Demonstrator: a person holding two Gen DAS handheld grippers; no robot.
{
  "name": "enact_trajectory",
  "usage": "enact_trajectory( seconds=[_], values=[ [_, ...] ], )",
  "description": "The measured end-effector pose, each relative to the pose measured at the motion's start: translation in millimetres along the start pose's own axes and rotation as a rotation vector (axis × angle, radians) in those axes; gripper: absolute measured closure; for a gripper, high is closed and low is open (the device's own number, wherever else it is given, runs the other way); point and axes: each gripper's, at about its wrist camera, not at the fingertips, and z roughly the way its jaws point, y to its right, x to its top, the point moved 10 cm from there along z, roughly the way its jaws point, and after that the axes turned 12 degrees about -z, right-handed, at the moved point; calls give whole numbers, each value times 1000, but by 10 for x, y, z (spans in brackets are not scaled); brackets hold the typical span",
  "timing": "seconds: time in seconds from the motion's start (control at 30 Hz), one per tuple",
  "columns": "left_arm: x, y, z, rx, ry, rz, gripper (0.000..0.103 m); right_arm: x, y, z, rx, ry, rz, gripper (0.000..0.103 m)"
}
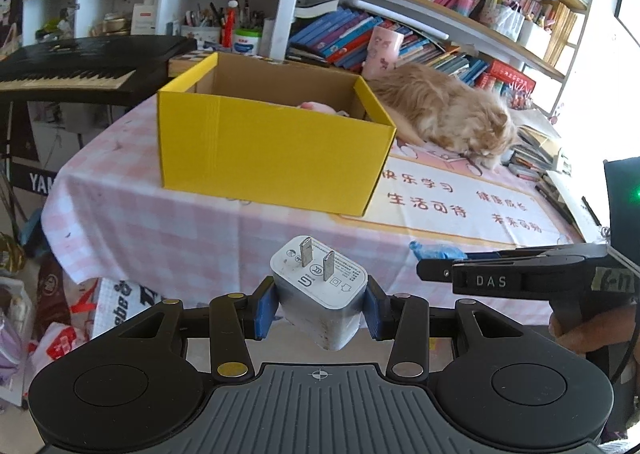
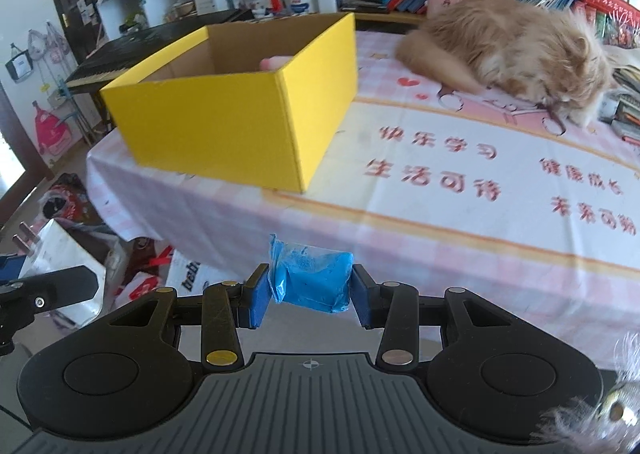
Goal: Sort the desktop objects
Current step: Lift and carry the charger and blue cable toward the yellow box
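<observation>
Bookshelves and a black keyboard (image 1: pixel 76 69) crowd the room behind a table under a pink checked cloth (image 1: pixel 168 230), printed with red characters. Ahead of both your tongs and a little to their left sits the open yellow box (image 1: pixel 272 149), with something pink already lying inside, and beyond your right tongs a fluffy ginger cat (image 2: pixel 516 41) lies on the cloth beside the box's far corner.

You look to be in the carry step of the sorting: each hand has an item and is short of the table's near edge, with the box not yet reached. Your left gripper (image 1: pixel 320 306) is narrowed onto a white plug adapter (image 1: pixel 320 286), the blue pads pressing its two sides, prongs pointing up and away from you. Your right gripper (image 2: pixel 308 290) pinches a small blue wrapped packet (image 2: pixel 316 284) crosswise between its pads, the twisted end of the wrapper sticking out toward the left pad. The two tools ride side by side, the right one just off the left one's right flank.

The next move, as I judge it, calls for bringing both loads forward and over the yellow rim, high enough to clear the front wall, then spreading the pads so each item drops inside. Keep your right hand's path left of the cat, and mind the tools do not knock together over the opening.
</observation>
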Motion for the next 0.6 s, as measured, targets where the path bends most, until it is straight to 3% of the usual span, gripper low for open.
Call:
enact_trajectory(
  seconds=[0.6],
  values=[
    [17, -206, -76, 7, 17, -29, 60, 45, -417, -49, 31, 3, -48, 65]
  ],
)
